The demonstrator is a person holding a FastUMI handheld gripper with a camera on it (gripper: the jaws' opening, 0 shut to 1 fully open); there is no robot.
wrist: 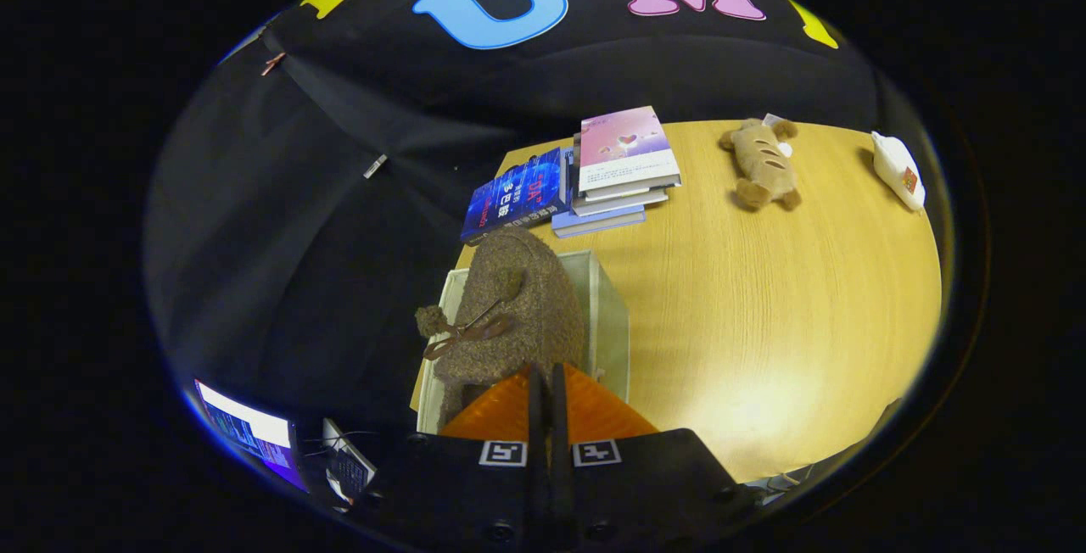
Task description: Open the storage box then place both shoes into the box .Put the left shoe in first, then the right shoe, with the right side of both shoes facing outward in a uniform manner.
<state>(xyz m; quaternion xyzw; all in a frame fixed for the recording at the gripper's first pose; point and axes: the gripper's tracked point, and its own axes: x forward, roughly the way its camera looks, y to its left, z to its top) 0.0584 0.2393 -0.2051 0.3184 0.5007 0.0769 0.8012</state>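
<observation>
While we hold the fuzzy brown shoe [517,307] pinched in the closed gripper [547,383] over the storage box [612,324] — a thin grip — it could twist, landing wrong-side out.

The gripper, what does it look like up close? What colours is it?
The gripper has two orange, wedge-shaped fingers that narrow toward their tips, with black inner edges. They sit on a black body carrying two small black-and-white square markers side by side.
</observation>
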